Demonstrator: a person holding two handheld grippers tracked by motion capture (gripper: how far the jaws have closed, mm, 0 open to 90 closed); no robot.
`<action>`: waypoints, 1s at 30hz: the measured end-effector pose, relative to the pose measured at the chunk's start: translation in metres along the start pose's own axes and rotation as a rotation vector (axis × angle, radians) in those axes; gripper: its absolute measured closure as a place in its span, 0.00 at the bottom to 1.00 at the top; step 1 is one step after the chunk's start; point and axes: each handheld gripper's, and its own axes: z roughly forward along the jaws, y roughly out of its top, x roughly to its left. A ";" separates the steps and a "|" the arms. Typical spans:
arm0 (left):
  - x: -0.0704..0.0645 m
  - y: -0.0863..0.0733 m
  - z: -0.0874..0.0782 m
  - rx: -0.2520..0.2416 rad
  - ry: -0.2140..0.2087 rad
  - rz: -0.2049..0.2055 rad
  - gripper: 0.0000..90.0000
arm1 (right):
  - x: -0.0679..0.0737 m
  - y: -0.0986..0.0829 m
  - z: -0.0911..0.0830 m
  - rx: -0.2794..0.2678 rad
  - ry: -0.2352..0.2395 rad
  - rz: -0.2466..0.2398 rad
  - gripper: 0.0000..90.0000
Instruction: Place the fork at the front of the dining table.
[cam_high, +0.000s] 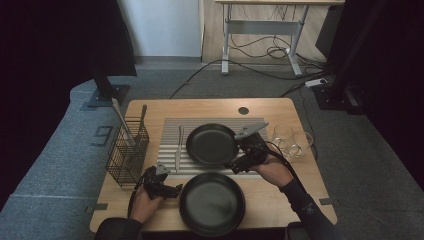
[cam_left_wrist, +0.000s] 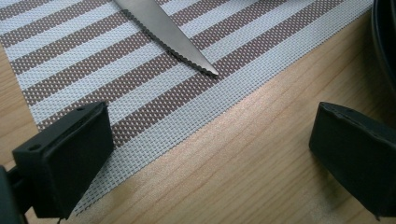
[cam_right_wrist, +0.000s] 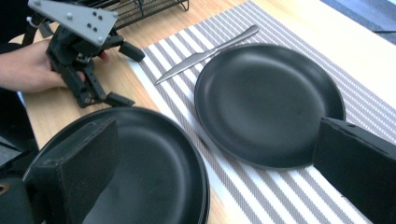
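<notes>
One black plate (cam_high: 212, 144) (cam_right_wrist: 268, 100) lies on the striped placemat (cam_high: 170, 165) (cam_left_wrist: 93, 70). A second black plate (cam_high: 212, 203) (cam_right_wrist: 149, 172) rests on bare wood at the table's front edge; its rim looks doubled, like a stack. A steel knife (cam_high: 178, 147) (cam_left_wrist: 168, 35) (cam_right_wrist: 205, 53) lies on the mat's left part. My left gripper (cam_high: 172, 189) (cam_left_wrist: 212, 126) (cam_right_wrist: 127, 75) is open, low over the mat's front left corner, just left of the front plate. My right gripper (cam_high: 234, 165) (cam_right_wrist: 215, 140) is open at the mat plate's front right rim, holding nothing.
A black wire basket (cam_high: 128, 150) (cam_right_wrist: 140, 9) with upright utensils stands at the table's left edge. Two clear glasses (cam_high: 290, 140) stand at the right edge. A round hole (cam_high: 243, 110) marks the back of the tabletop. Cables and a desk frame lie on the floor beyond.
</notes>
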 end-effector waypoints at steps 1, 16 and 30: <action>0.000 0.000 0.000 0.000 0.000 0.000 0.00 | -0.001 0.003 0.002 0.002 -0.001 -0.002 0.01; 0.000 0.000 0.000 0.000 0.000 -0.002 0.00 | -0.003 0.041 0.029 -0.004 0.024 -0.015 0.00; 0.000 0.000 0.000 0.000 0.000 0.001 0.00 | 0.006 0.073 0.059 0.032 0.052 -0.045 0.01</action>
